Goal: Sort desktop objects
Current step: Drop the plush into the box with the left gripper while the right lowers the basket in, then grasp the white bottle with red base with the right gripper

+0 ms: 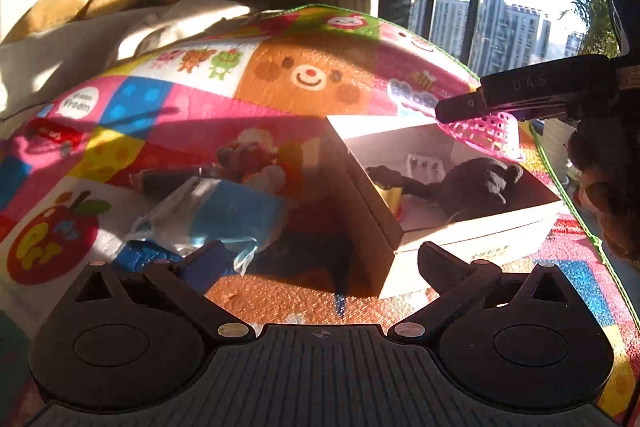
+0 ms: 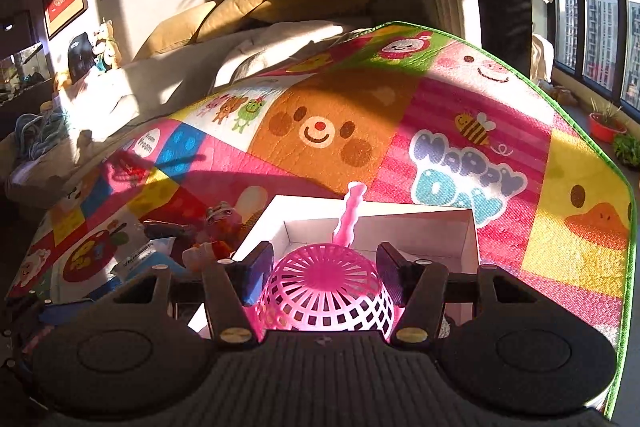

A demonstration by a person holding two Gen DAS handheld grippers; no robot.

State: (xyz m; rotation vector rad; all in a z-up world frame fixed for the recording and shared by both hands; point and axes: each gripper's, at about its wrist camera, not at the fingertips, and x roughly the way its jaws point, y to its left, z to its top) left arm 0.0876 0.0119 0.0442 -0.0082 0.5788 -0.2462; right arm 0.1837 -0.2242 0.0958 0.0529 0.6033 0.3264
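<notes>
Right tongs [image 2: 320, 269] clamp the pink strainer [image 2: 326, 291] over the white box [image 1: 476, 227]; left tongs [image 1: 316, 259] gape empty. Next: release it inside.

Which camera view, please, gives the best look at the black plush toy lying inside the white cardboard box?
The left wrist view: it looks into the white cardboard box, showing the black plush toy lying on its floor. In the right wrist view the pink plastic strainer covers the box's interior, hiding the toy.

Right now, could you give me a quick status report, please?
Left gripper open, empty. Right gripper shut on pink strainer, above white box. Black plush already inside.
</notes>
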